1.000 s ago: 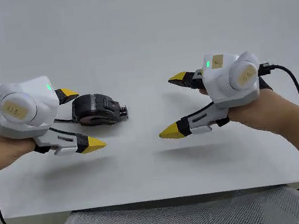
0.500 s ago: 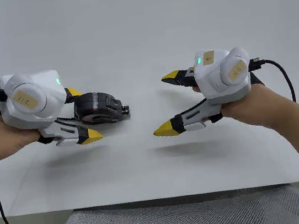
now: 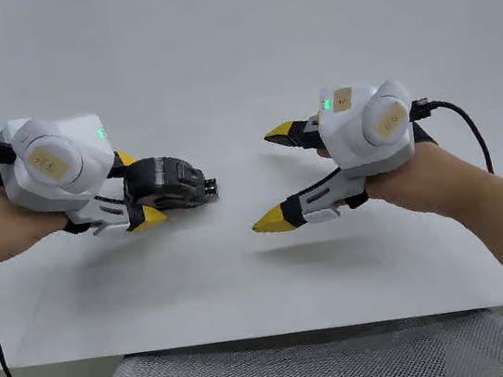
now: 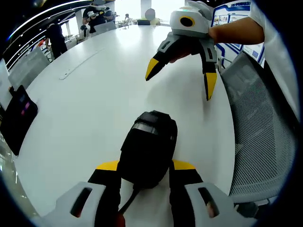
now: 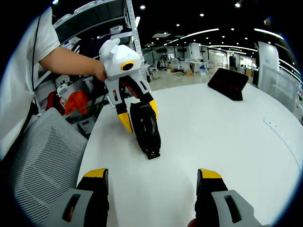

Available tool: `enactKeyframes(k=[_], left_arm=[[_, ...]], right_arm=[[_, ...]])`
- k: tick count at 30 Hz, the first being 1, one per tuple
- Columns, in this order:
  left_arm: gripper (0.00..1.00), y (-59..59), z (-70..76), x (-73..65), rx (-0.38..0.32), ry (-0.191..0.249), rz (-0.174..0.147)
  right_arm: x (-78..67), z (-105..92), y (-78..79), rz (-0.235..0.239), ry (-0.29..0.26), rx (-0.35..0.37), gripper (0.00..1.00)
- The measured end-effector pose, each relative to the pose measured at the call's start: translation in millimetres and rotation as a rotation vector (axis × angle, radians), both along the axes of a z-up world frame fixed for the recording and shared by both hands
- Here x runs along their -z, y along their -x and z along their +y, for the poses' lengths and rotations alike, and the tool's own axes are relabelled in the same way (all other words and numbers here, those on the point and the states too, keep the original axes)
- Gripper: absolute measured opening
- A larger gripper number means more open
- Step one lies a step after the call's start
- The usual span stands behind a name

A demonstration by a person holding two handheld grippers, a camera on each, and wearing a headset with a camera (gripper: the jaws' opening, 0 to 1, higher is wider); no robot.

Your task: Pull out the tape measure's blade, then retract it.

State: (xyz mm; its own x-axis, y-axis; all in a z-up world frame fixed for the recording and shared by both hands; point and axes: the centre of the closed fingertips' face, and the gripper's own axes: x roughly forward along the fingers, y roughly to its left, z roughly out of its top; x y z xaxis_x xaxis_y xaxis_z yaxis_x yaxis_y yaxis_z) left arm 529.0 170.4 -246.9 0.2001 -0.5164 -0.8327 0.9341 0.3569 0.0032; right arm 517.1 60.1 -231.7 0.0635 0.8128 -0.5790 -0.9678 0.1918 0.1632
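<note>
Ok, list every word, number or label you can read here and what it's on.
Tan sticker on the left gripper: handwritten marks, too blurred to read.
Two tan stickers on the right gripper: too small to read.
Tape measure: no legible text.
Wall posters in the left gripper view: too small to read.

The tape measure [image 3: 165, 184] is a small, round, black box. It stands on its thin edge on the left side of the white table [image 3: 215, 62]. Its blade is all rolled up inside, and only the little end piece [image 3: 209, 189] pokes out low down, pointing right toward the middle of the table. The two yellow-tipped jaws of the left gripper [image 3: 137, 187] press on its flat sides, one on the far side and one on the near side.
</note>
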Motion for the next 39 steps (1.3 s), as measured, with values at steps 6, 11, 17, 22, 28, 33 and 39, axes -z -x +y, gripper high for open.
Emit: enactKeyframes(k=[6, 11, 17, 22, 28, 33, 39], left_arm=[[0.31, -1.8, 1.2, 1.1, 0.021, -0.013, -0.006], [0.3, -2.0, 1.9, 1.9, 0.05, -0.034, -0.009], [0.29, -2.1, 3.6, 3.1, 0.091, -0.07, -0.015], [0.29, -2.6, 4.9, 3.5, 0.096, -0.082, -0.02], [0.28, -2.3, 5.3, 3.7, 0.097, -0.099, -0.023], [0.28, -2.4, 5.1, 3.8, 0.099, -0.108, -0.027], [0.28, -2.1, 5.4, 3.9, 0.093, -0.114, -0.029]], right_arm=[[0.8, 3.2, 2.2, 0.003, 0.0, -0.011, 0.74], [0.9, 5.9, 3.4, 0.004, -0.001, -0.019, 0.73], [2.9, 9.8, 3.4, 0.004, 0.002, -0.03, 0.71], [4.7, 13.2, 2.1, 0.001, 0.002, -0.037, 0.71], [8.1, 16.9, 0.2, -0.002, 0.007, -0.044, 0.69], [12.8, 22.5, -2.0, -0.015, 0.007, -0.052, 0.65], [16.2, 30.1, -5.0, -0.04, -0.002, -0.059, 0.57]])
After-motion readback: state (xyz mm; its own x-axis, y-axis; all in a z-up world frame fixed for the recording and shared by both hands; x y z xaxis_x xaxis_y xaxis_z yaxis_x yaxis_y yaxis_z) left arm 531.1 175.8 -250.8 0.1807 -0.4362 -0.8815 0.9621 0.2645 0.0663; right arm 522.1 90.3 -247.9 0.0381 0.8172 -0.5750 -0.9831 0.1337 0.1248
